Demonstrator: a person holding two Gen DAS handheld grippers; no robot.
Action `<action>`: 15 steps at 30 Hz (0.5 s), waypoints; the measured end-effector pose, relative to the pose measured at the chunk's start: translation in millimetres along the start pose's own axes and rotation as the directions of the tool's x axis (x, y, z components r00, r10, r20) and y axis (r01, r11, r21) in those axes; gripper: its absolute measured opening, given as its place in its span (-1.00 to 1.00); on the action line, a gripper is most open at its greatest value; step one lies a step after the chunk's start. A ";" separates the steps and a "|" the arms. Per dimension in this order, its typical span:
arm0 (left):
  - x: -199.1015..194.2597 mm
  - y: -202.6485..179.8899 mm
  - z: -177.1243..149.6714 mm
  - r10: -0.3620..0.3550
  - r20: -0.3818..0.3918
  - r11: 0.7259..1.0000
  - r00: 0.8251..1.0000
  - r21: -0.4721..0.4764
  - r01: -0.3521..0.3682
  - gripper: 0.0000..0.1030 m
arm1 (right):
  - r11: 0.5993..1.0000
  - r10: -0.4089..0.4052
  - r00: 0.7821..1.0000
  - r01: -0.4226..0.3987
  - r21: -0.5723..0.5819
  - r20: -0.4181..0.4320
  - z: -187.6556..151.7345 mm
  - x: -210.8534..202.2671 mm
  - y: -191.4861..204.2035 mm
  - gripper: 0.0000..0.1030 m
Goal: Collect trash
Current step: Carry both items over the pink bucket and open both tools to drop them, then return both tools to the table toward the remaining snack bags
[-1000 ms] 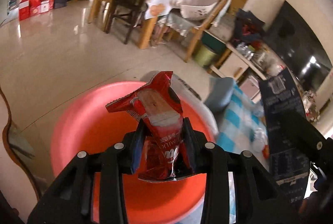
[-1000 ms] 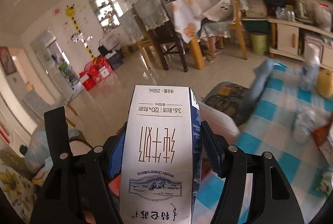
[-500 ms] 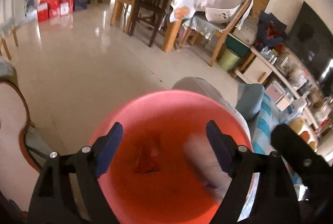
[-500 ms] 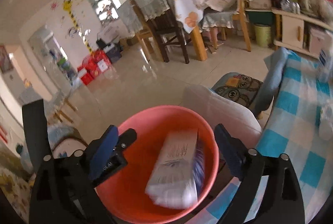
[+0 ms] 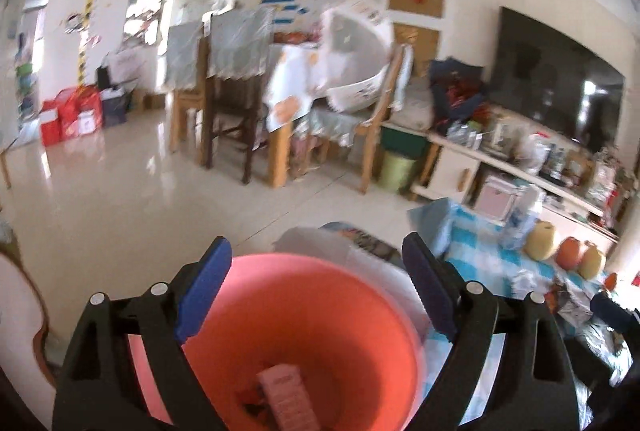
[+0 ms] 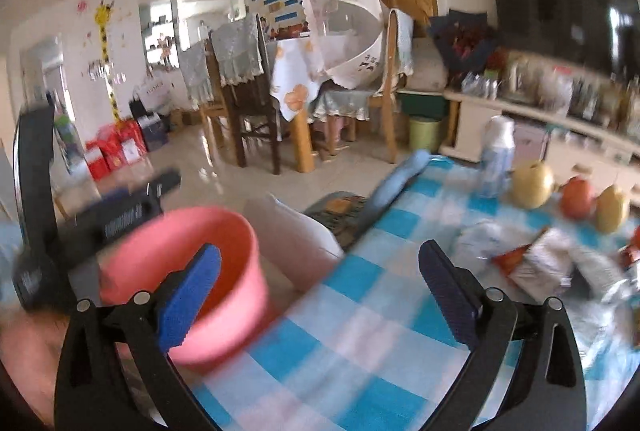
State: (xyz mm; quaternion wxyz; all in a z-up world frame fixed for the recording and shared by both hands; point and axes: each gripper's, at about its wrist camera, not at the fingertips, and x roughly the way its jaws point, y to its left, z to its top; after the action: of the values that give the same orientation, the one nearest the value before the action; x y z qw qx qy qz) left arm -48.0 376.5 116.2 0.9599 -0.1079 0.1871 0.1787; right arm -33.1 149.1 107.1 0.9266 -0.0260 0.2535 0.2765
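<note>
A pink bucket (image 5: 360, 295) sits just below my left gripper (image 5: 316, 295), which is open and empty above it. The milk carton (image 5: 286, 401) and a red wrapper (image 5: 250, 397) lie at the bucket's bottom. In the right wrist view the bucket (image 6: 240, 243) stands at the left, beside the blue checked tablecloth (image 6: 360, 331). My right gripper (image 6: 320, 299) is open and empty over the cloth. Crumpled wrappers (image 6: 532, 263) lie on the cloth to the right. The left gripper (image 6: 132, 207) shows blurred behind the bucket.
A bottle (image 6: 496, 159), two pears (image 6: 534, 183) and an apple (image 6: 576, 197) stand at the cloth's far side. A white seat (image 6: 296, 231) and patterned cushion (image 6: 340, 207) are beyond the table edge. Dining table and chairs (image 6: 280, 83) stand further back.
Both grippers opened and dropped the red wrapper and the milk carton into the bucket. Since then the right gripper has swung right over the tablecloth; the left has tilted up.
</note>
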 end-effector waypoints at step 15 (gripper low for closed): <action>-5.8 -92.7 -15.2 -0.163 -0.094 0.967 0.982 0.185 0.178 0.70 | 0.990 -0.140 0.990 0.139 -0.025 -0.034 -48.7 -56.4 -50.3 0.90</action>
State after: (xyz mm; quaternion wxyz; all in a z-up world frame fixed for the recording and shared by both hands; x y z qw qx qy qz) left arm -22.4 286.0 117.7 0.9696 -0.0373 0.2309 0.0722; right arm -69.4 69.2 87.4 0.9386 -0.0592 0.2645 0.2133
